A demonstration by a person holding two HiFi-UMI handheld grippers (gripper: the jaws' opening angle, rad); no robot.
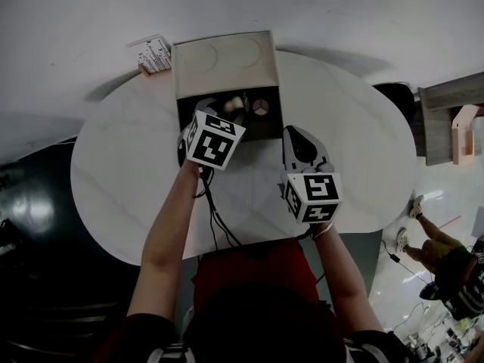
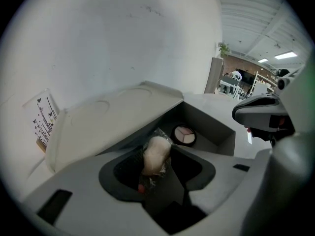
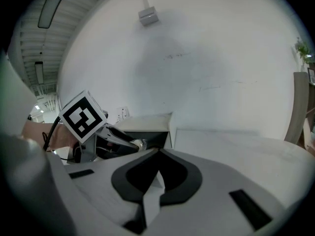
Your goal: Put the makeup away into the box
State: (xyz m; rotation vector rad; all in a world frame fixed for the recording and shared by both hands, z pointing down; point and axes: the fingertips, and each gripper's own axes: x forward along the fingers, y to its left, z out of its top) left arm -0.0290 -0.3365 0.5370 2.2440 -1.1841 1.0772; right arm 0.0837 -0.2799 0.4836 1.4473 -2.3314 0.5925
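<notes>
The box [image 1: 266, 127] stands at the table's far side, dark inside, its pale lid [image 1: 225, 63] folded open away from me. A round compact [image 1: 261, 107] lies in it, also seen as the compact [image 2: 185, 135] in the left gripper view. My left gripper [image 1: 231, 107] hangs over the box's left part, pointing steeply down. Its jaws [image 2: 162, 151] are shut on a cream makeup sponge [image 2: 156, 156] in clear wrap. My right gripper [image 1: 296, 133] rests over the table just right of the box, its jaws [image 3: 158, 154] shut and empty.
The white oval table [image 1: 121, 172] holds a small printed card stand [image 1: 155, 55] left of the lid. A wooden cabinet [image 1: 454, 119] and a seated person [image 1: 446, 255] are off to the right. A dark rounded object [image 1: 30, 203] sits at the left on the floor.
</notes>
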